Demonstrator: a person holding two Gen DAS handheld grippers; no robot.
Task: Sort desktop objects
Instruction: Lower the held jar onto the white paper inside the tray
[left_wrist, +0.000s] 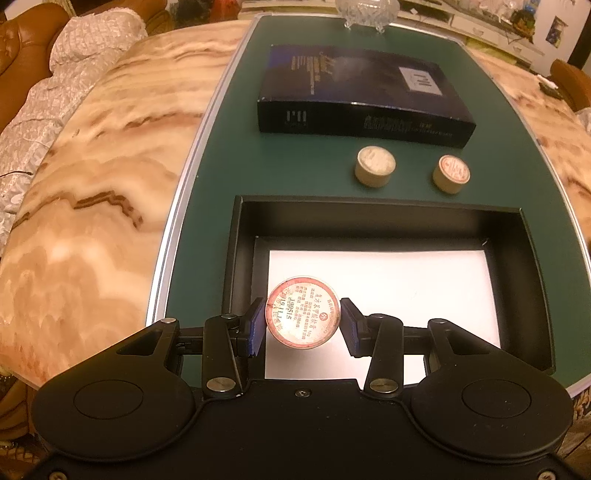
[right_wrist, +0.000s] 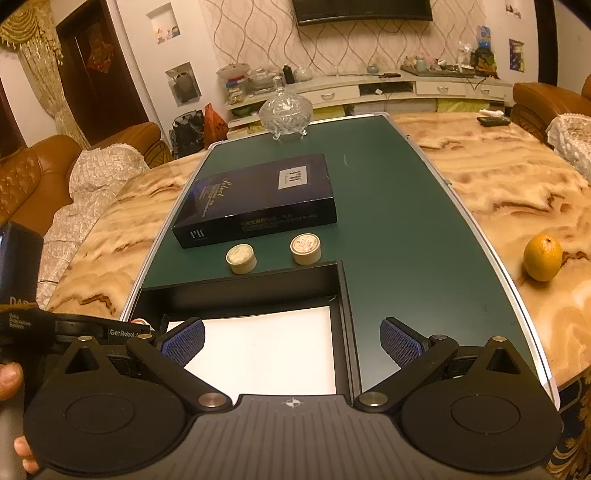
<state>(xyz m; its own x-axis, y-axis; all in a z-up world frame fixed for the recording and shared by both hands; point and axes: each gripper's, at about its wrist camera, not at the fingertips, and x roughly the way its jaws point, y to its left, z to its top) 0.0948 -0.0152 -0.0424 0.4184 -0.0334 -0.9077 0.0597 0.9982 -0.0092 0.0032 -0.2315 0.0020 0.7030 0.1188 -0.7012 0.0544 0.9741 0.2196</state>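
Marble table (right_wrist: 491, 192), green mat (right_wrist: 399, 229) on it, orange (right_wrist: 543, 258) beside the mat

Glass bowl (left_wrist: 367, 13): top cut off by the left wrist view's upper edge. Tin (left_wrist: 303, 312) in the left gripper (left_wrist: 303, 325): sides hidden, only the printed lid shows (small print unreadable). Tray (left_wrist: 532, 280): near wall hidden behind the gripper body. Box (left_wrist: 364, 92): spine text too blurred to read.
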